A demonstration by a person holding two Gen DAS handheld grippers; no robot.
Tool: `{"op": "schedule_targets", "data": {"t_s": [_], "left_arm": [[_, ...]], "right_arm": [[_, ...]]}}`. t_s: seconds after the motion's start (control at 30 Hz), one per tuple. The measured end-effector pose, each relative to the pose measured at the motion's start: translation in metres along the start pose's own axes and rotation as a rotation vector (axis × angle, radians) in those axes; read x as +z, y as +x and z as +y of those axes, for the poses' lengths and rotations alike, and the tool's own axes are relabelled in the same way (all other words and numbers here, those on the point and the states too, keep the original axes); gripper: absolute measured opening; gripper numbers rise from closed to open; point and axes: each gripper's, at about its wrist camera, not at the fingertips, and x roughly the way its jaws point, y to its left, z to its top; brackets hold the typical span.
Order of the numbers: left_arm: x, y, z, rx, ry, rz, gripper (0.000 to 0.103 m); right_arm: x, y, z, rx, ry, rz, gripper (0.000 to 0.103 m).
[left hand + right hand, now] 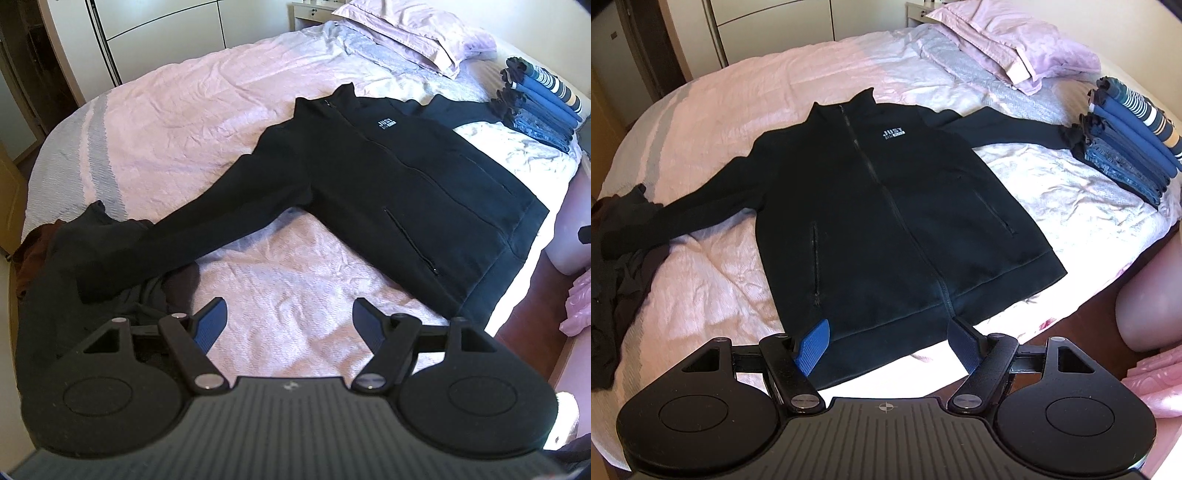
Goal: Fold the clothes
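A black zip jacket (pixel 879 206) with a small white chest logo lies flat and face up on the pink bedspread (pixel 713 280), both sleeves spread out. In the left wrist view the same jacket (pixel 406 177) stretches its left sleeve (pixel 184 236) toward the lower left. My left gripper (pixel 290 317) hovers open over bare bedspread (pixel 288 280) between that sleeve and the hem, nothing between its blue pads. My right gripper (pixel 888 336) stands open above the jacket's bottom hem near the bed's front edge, apart from the cloth.
A heap of dark unfolded clothes (pixel 617 266) lies at the left edge of the bed, under the sleeve's cuff. A stack of folded blue garments (pixel 1130 140) sits at the right. Pink pillows (pixel 1015 48) lie at the head. White wardrobe doors (pixel 768 26) stand behind.
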Motion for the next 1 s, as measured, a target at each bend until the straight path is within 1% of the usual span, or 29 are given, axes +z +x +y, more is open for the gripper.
{"op": "schedule_targets", "data": {"t_s": [0.23, 0.4, 0.5, 0.6, 0.67, 0.8, 0.9, 1.0], "left_arm": [[0.002, 0.009, -0.014, 0.024, -0.021, 0.021, 0.072], [-0.001, 0.01, -0.017, 0.061, -0.086, 0.039, 0.072], [-0.007, 0.006, -0.011, 0.128, -0.123, 0.046, 0.072], [-0.015, -0.001, -0.001, 0.207, -0.16, 0.056, 0.072], [-0.023, -0.006, 0.008, 0.258, -0.18, 0.061, 0.072], [-0.04, -0.019, 0.032, 0.357, -0.204, 0.081, 0.072], [-0.051, -0.023, 0.058, 0.402, -0.223, 0.089, 0.072], [-0.056, -0.016, 0.083, 0.442, -0.196, 0.096, 0.073]], "right_arm": [[-0.003, 0.01, -0.007, 0.022, -0.017, 0.034, 0.074], [0.001, 0.021, -0.014, 0.064, -0.061, 0.051, 0.074], [0.006, 0.025, -0.017, 0.11, -0.106, 0.024, 0.074], [0.014, 0.029, -0.012, 0.173, -0.193, -0.01, 0.074], [0.019, 0.031, -0.001, 0.21, -0.273, -0.034, 0.074], [0.028, 0.04, 0.032, 0.295, -0.445, -0.08, 0.074], [0.036, 0.047, 0.066, 0.352, -0.539, -0.098, 0.074], [0.044, 0.053, 0.104, 0.407, -0.617, -0.123, 0.074]]}}
